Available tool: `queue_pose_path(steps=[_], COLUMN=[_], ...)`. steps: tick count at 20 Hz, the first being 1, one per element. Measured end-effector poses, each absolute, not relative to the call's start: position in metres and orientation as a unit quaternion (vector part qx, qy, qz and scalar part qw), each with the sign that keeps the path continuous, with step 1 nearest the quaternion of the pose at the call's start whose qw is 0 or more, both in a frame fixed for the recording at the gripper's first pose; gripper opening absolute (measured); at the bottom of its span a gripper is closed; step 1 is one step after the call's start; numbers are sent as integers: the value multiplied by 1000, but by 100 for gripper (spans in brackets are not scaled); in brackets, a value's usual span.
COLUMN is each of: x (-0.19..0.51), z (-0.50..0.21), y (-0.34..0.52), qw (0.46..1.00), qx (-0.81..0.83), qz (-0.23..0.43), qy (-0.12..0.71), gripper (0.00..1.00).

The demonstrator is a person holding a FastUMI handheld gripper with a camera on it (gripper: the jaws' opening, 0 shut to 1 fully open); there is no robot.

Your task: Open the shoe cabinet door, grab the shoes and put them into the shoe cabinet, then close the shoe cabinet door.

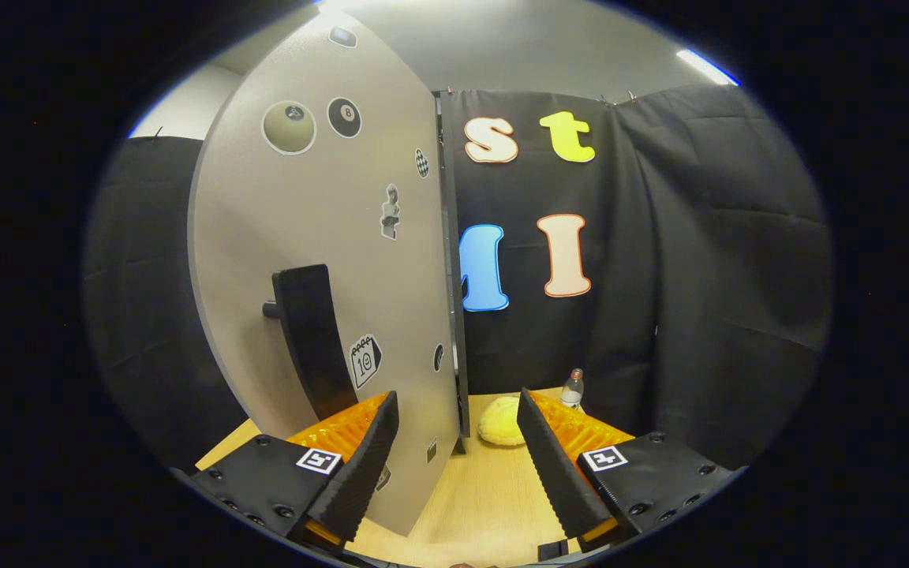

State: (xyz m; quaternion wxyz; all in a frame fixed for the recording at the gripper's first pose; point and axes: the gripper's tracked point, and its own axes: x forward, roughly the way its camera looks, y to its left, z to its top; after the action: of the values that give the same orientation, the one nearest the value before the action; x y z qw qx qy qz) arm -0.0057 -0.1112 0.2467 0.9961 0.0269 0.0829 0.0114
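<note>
door panel (320,260) of the shoe cabinet stands swung out toward us, its free edge passing between the fingers of the claw (458,457). we find the claw released, fingers spread wide, the left one just beside the panel's face, neither pressing on it. the dark handle (308,347) juts from the panel just above the left finger. a yellow shoe (500,422), soft and slipper-like, lies on the wooden surface (462,505) beyond the fingers, close to the door's lower corner and near the surface's far edge. a small bottle (572,388) stands by that far edge. we judge the door open enough and the shoe next. risk: reaching forward, the left finger may catch the panel and swing it; a wide sweep may topple the bottle.
</note>
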Motion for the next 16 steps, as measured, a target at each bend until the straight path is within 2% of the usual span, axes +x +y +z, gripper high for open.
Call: queue_pose_path(steps=[4,10,16], x=[-6,21,61], z=[248,247,252], y=[-80,-31,45], qw=[996,996,996], qx=[23,11,21], qz=[-28,-45,18], qy=[81,82,80], gripper=[95,96,97])
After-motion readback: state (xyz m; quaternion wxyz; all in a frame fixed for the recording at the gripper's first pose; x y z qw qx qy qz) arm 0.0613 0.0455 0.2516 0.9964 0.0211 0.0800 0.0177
